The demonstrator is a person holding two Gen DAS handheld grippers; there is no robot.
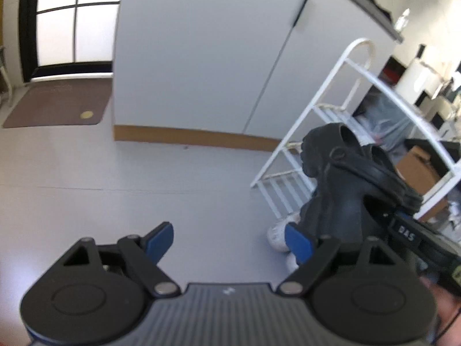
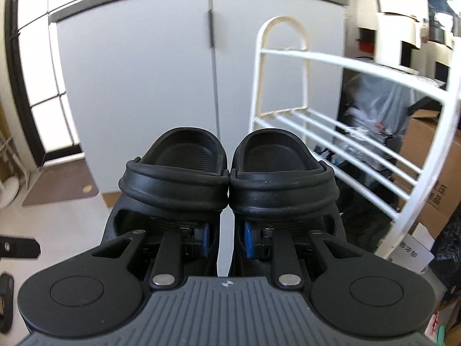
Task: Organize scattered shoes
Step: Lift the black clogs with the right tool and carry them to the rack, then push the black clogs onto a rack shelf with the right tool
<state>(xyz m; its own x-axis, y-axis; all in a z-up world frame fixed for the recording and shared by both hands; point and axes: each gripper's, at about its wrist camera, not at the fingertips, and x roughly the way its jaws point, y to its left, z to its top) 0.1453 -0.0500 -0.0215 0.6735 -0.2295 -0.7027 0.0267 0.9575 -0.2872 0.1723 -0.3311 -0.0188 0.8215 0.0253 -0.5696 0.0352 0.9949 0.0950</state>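
Cabinet: the big grey cabinet (image 2: 173, 66) filled the twelve o'clock of the right wrist view, doors shut, nothing to do with the shoes so far.
Rack: the white shoe rack (image 2: 340, 132) stood at two o'clock beside the cabinet, and every tier in sight was bare, so not one shoe looked put away yet.
Floor: the pale floor (image 1: 115, 190) lay open at nine o'clock in the left wrist view, a brown mat (image 1: 57, 106) far off at ten.
Black clogs: the pair of black clogs (image 2: 227, 178) sat dead centre ahead of the right tool, heels side by side and touching, held up off the floor and short of the rack.
White shoe: a white shoe (image 1: 278, 235) lay on the floor at four o'clock, near the foot of the rack, partly hidden; that one looked still to be collected.
Right tool: the right tool (image 2: 226, 240) was drawn narrow, its blue pads pinching the inner walls of both clogs together, one pad inside each shoe.
Left tool: the left tool (image 1: 230, 240) gaped wide with nothing between its blue fingers (image 1: 161, 240), free for the next pick.
Progress: early going, I'd judge, with one pair lifted and on course for a tier, none shelved, at least one white shoe left.
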